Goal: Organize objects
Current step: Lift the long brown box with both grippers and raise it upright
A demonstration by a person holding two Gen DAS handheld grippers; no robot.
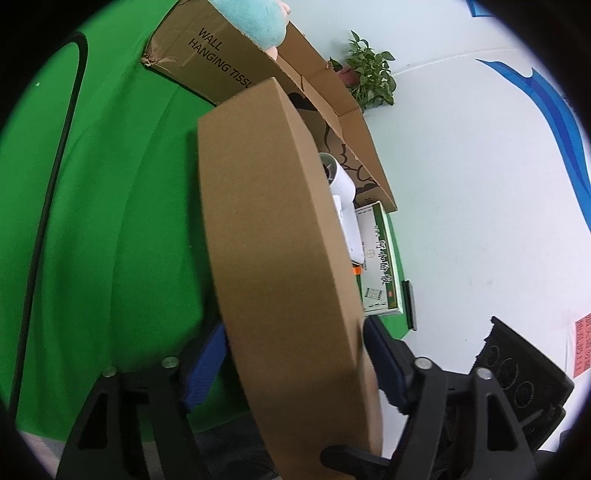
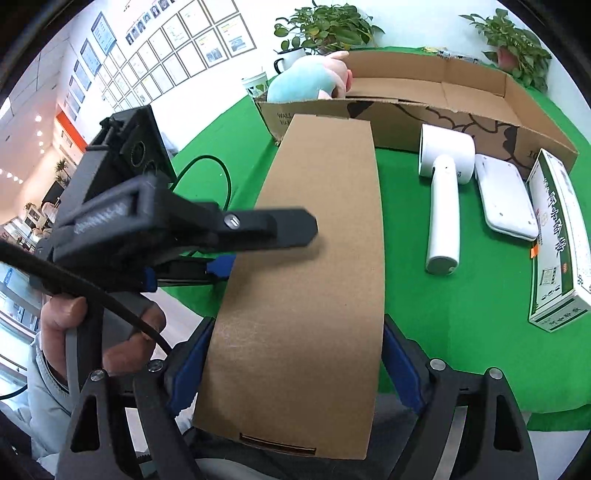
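Both grippers are shut on one flat brown cardboard box [image 2: 306,280], held above the near edge of the green table [image 2: 443,325]. My right gripper [image 2: 295,369] clamps its near end between blue pads. My left gripper [image 2: 221,258] grips its left long edge in the right wrist view. In the left wrist view my left gripper [image 1: 291,365] holds the box [image 1: 273,221] edge-on. A large open carton [image 2: 424,99] stands at the back with a blue plush toy [image 2: 306,81] at its left end.
A white handheld device [image 2: 443,184], a white flat case [image 2: 506,199] and a green-and-white box [image 2: 557,240] lie on the right of the table. Potted plants [image 2: 325,26] and a cup [image 2: 256,83] stand behind the carton. A black cable [image 2: 210,166] lies at left.
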